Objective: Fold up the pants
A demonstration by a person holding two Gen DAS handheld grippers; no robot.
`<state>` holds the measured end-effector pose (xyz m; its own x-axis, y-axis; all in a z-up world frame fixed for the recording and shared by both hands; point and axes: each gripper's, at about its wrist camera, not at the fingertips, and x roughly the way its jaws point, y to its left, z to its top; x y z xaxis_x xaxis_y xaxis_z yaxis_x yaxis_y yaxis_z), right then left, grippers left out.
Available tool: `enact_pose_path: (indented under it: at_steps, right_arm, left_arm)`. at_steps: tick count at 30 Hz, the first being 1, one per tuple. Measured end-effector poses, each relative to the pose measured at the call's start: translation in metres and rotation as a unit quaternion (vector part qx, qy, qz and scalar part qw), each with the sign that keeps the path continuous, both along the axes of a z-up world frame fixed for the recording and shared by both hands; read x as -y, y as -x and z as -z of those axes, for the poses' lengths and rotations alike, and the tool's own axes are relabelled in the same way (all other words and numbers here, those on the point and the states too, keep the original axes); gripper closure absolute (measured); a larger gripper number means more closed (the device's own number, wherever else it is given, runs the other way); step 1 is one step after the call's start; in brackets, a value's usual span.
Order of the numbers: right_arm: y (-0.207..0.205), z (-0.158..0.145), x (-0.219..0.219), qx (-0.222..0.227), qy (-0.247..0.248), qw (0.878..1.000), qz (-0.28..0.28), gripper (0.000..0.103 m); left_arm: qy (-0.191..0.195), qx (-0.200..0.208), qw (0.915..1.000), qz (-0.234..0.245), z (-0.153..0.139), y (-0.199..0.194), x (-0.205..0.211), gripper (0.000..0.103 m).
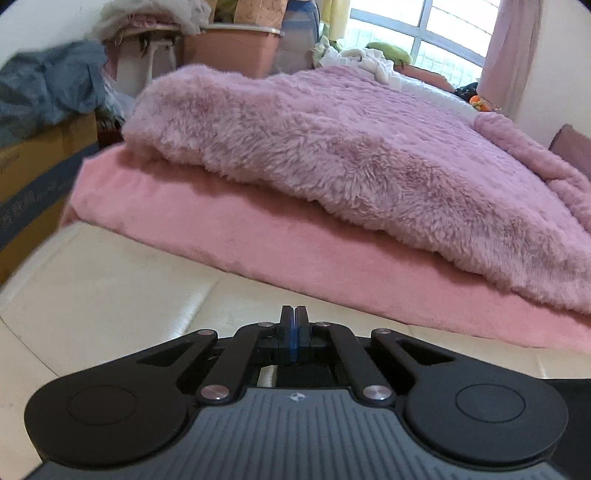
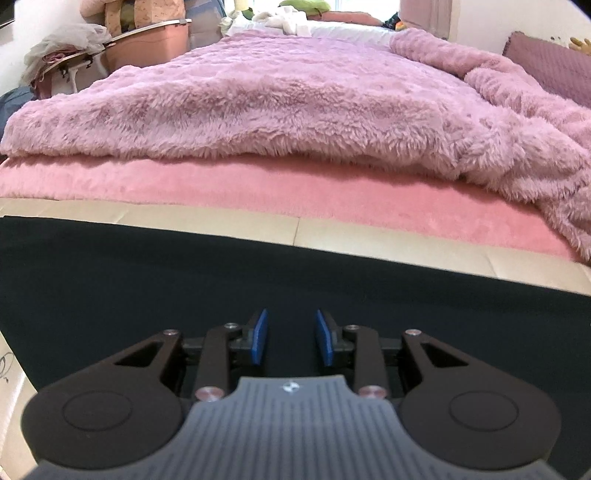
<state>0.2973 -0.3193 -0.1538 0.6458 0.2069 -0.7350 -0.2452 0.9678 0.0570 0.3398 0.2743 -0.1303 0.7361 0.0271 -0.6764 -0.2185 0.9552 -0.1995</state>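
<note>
1. Left gripper (image 1: 294,317): the two black fingers are pressed together, the blue pads meeting with nothing between them; it points down over a cream padded surface (image 1: 110,295)
2. Right gripper (image 2: 290,334): the fingers stand apart, the blue pads (image 2: 260,334) facing each other across a gap; nothing is clamped, and only dark cloth shows in the gap
3. Pants (image 2: 147,280): dark cloth spread flat on the cream surface (image 2: 406,236), directly under the right gripper and filling the lower part of the right wrist view; its far edge runs just short of the pink sheet (image 2: 258,184). In the left wrist view only a dark corner (image 1: 570,386) shows at the right edge, probably the same cloth
4. Bed: a fluffy mauve blanket (image 1: 332,147) lies heaped on the pink sheet (image 1: 221,236), beyond the cream surface in both views
5. Background, left wrist view: a cardboard box (image 1: 33,184) with grey cloth (image 1: 48,88) on top, a pink tub (image 1: 236,48), a window (image 1: 424,33) and a pink curtain (image 1: 517,51)
</note>
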Motion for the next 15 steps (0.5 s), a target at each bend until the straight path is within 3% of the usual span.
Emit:
enact_pose_path:
  at_steps: [2,4,7,9,11,13,15]
  right_arm:
    - [0.001,0.001,0.001,-0.002,-0.002,1.0,0.002,0.077]
    - [0.002,0.001,0.001,-0.003,-0.004,1.0,0.001,0.075]
    - [0.003,0.001,0.0,0.0,-0.007,1.0,-0.003,0.074]
    - [0.001,0.0,-0.002,0.003,-0.004,1.0,-0.007,0.069]
    - [-0.002,0.0,-0.005,0.01,0.006,1.0,-0.008,0.064]
    - [-0.007,0.001,-0.007,0.013,0.009,1.0,-0.009,0.064]
    - [-0.01,0.003,-0.009,0.009,0.01,1.0,-0.009,0.064]
  left_arm:
    - [0.04,-0.023,0.9989,0.003,0.005,-0.002,-0.007,0.097]
    - [0.032,-0.027,0.9991,-0.011,0.01,0.001,-0.007,0.069]
    - [0.038,-0.035,0.9986,-0.009,0.019,0.003,-0.007,0.063]
    - [0.021,-0.045,0.9988,0.001,0.024,0.002,-0.001,0.062]
    - [0.0,-0.048,0.9987,0.017,0.029,0.002,0.008,0.063]
    - [-0.019,-0.049,0.9982,0.028,0.033,0.003,0.014,0.088]
    - [-0.033,-0.039,0.9981,0.034,0.034,0.004,0.017,0.102]
